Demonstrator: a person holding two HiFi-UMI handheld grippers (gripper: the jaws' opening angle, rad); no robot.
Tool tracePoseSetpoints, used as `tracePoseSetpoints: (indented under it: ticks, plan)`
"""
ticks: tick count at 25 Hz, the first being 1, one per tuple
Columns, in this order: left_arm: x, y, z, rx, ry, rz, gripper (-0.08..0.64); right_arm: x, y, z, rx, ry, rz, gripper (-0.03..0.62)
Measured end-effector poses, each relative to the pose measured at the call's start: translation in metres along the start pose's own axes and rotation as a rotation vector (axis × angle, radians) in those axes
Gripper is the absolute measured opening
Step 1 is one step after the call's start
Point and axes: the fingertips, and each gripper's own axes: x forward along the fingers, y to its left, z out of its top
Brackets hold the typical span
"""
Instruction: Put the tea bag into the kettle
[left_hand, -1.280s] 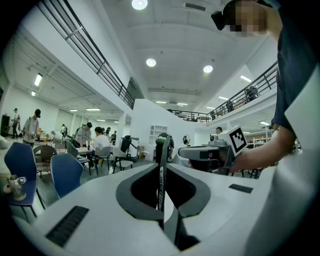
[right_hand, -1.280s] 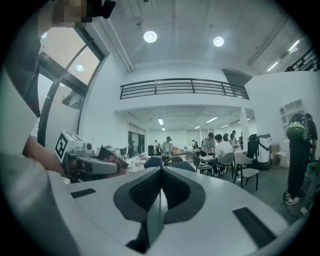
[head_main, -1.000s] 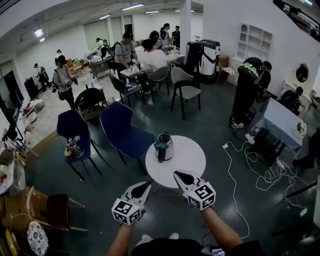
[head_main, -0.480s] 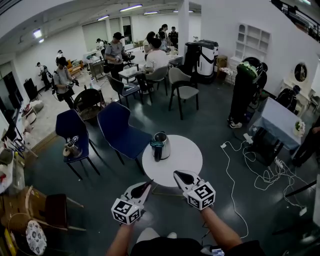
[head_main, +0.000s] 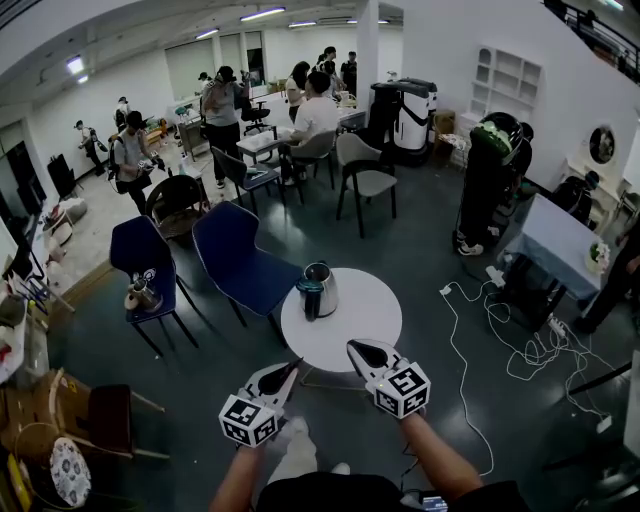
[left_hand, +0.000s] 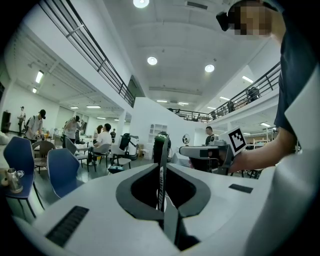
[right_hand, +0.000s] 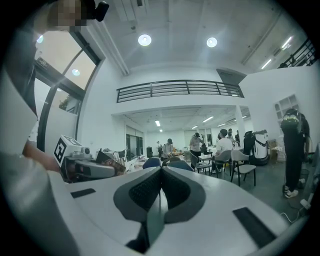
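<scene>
Head view: the kettle (head_main: 320, 290) is seen on the round table (head_main: 365, 318), ahead of the left gripper (head_main: 291, 367) and right gripper (head_main: 356, 349), touched by neither. Left gripper view: a thin white strip (left_hand: 160, 187), apparently the tea bag, is pinched between closed jaws. Right gripper view: the jaws are pressed together, empty.

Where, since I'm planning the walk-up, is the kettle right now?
In the head view, near centre, the kettle stands at the left edge of the round white table, next to the nearer blue chair.

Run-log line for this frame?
left gripper: shut on thin white strip, maybe tea bag | right gripper: shut, empty | kettle: on round table, not reached
</scene>
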Motion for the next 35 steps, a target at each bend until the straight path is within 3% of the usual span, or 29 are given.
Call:
tracePoseSetpoints:
  ticks: [18,35]
  plan:
    - [0.029,0.017,0.001,0.042,0.035,-0.003,0.031,0.028,-0.027,0.004,0.025,-0.018,0.009,0.015]
    - [0.084,0.109,0.017,0.014,0.029,-0.021,0.031,0.12,-0.078,0.009,0.034,-0.013,-0.006,0.015]
